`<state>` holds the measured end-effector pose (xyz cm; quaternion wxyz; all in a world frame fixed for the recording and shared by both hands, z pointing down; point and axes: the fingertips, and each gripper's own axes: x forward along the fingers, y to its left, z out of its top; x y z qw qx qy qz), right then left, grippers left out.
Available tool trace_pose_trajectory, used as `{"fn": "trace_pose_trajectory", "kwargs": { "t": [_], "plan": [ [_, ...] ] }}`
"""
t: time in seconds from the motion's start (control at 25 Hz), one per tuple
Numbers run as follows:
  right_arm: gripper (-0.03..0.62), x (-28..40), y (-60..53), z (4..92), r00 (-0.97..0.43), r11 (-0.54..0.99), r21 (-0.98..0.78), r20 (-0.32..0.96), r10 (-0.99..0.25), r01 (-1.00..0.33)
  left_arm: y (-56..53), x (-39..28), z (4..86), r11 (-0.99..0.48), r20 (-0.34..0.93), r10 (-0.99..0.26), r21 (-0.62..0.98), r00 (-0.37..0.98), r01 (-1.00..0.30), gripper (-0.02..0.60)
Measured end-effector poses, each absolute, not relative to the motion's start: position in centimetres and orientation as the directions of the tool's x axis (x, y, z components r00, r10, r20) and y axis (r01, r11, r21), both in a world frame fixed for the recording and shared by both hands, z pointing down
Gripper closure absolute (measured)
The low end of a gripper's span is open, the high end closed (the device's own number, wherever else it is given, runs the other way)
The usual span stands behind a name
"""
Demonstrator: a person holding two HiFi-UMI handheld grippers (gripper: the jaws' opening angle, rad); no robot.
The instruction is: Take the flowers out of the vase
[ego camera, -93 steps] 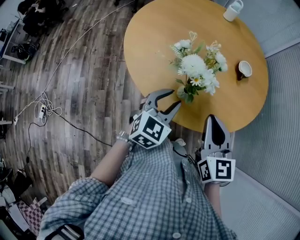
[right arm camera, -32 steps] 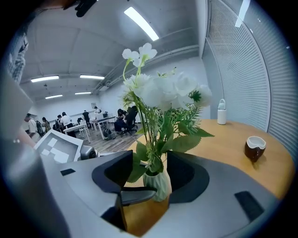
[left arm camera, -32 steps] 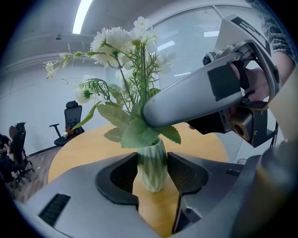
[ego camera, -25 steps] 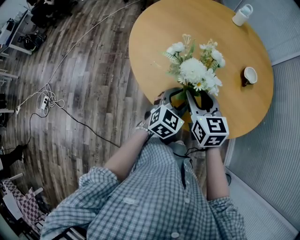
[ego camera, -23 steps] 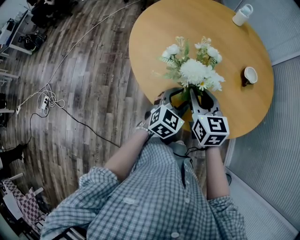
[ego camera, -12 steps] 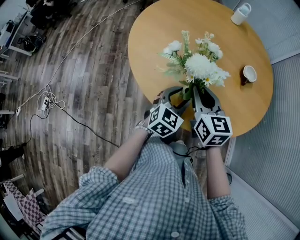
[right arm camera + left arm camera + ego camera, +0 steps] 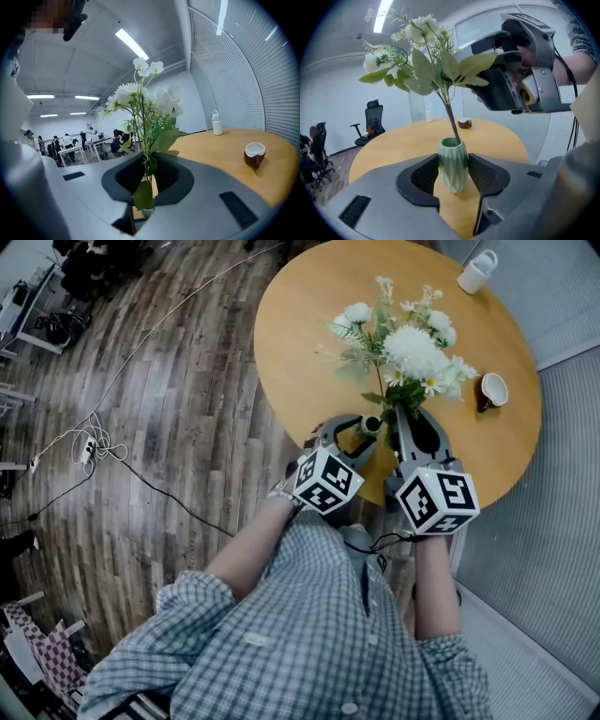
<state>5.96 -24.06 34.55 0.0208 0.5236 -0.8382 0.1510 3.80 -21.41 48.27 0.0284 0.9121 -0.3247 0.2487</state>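
clamping the vase in your left gripper, you've just been closing your right gripper tight on the flower stems.

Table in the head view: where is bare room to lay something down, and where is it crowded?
Bare wood lies on the left of the table, between the flowers and the left rim, and on the right between the brown cup and the near rim. Crowded: the near rim around the vase, and the far right by the white mug.
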Motion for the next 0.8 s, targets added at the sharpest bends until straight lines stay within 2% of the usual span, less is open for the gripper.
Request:
{"fn": "trace_pose_trajectory", "kwargs": {
  "t": [0.2, 0.52, 0.8],
  "plan": [
    [0.551, 6.9, -24.3, 31.5, -0.446, 0.397, -0.272, 0.147, -0.883, -0.877, -21.6, 4.3, 47.6, -0.788, 0.474, -0.577, -0.109, 0.665, -0.606, 0.373],
    [0.553, 6.3, -23.8, 31.3, -0.424, 0.391, -0.291, 0.059, -0.904, -0.873, -21.5, 1.8, 52.3, -0.791, 0.481, -0.573, -0.116, 0.663, -0.600, 0.373],
    [0.553, 7.5, -23.8, 31.9, -0.374, 0.322, -0.292, 0.141, -0.917, -0.900, -22.2, 0.1, 51.5, -0.793, 0.477, -0.572, -0.110, 0.668, -0.600, 0.373]
  ]
}}
